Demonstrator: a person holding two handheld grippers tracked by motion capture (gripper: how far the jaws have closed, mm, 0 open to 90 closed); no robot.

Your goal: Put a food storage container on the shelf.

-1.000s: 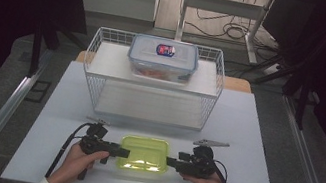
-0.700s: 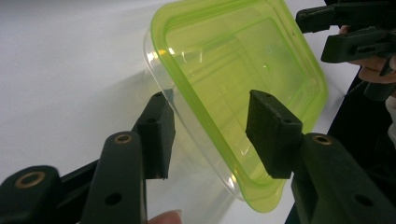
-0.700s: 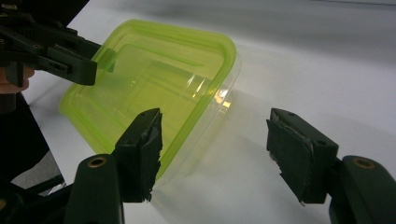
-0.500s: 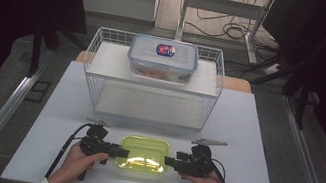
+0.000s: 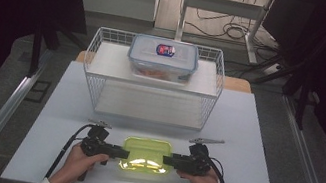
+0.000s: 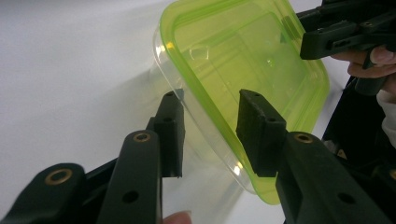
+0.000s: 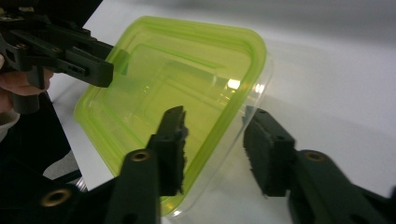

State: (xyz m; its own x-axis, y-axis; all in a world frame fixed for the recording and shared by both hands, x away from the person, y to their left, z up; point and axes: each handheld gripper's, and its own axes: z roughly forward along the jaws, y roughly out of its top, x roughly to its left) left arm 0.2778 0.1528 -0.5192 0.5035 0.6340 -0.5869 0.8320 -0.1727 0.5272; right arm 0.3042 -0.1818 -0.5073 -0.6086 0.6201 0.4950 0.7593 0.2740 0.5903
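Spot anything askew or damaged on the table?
Nothing stands out. The green-lidded container sits flat and square near the table's front edge, lid seated evenly, each tool straddling one end. The clear lidded box rests level on the wire rack. No spills.

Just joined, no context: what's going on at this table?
A person holds the left gripper and right gripper at opposite short ends of a green-lidded clear container on the white table. Both sets of jaws have just been closing, straddling its edges with gaps showing. Behind stands a wire rack bearing a blue-lidded box.
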